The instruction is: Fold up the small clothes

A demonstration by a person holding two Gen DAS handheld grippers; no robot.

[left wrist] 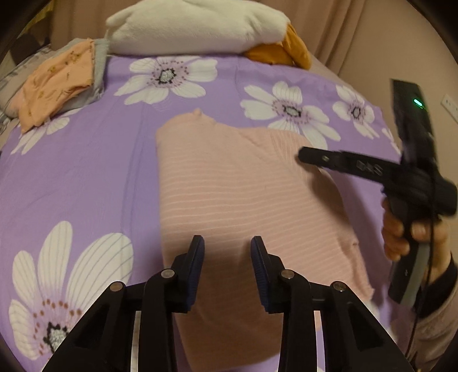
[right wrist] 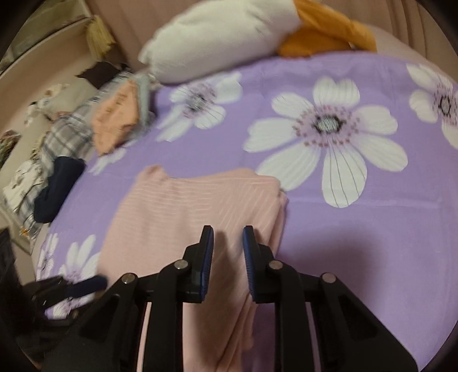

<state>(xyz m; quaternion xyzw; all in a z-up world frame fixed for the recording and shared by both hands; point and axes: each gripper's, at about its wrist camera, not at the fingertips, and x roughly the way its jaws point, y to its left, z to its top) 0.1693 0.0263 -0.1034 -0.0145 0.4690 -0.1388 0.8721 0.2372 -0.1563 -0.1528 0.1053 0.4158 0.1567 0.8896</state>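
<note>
left gripper [left wrist: 227,243]: hovering right at the near end of the garment, jaws spread wide, nothing between the blue pads, just pink fabric showing in the gap

right gripper [right wrist: 228,233]: hanging over the right half of the same garment, jaws parted too, not pinching anything; in the left wrist view sticking in from the right side [left wrist: 303,156], a bit motion-blurred, so can't tell the jaws from that angle

right hand [left wrist: 400,231]: wrapping around the black handle, dark cuff peeking out at the wrist

pink striped top [left wrist: 229,183]: lying flat-ish in the middle of the bedspread, looking folded already along its right edge, with layers stacking up there [right wrist: 274,217]; thin pale stripes running across it

purple bedspread [left wrist: 86,177]: covering the whole bed, big white daisies printed on it, looking pretty smooth around the top

navy bundle [right wrist: 57,189]: sitting off the left edge of the bed on some plaid fabric, well apart from the pink top

orange folded piece [left wrist: 57,83]: resting on a grey one [left wrist: 98,71] at the far-left corner, looking like a small stack

white plush pillow [left wrist: 197,25]: lounging at the far end of the bed, mustard-orange part [left wrist: 286,51] poking out on its right

beige curtain [left wrist: 329,25]: hanging behind all that
</note>
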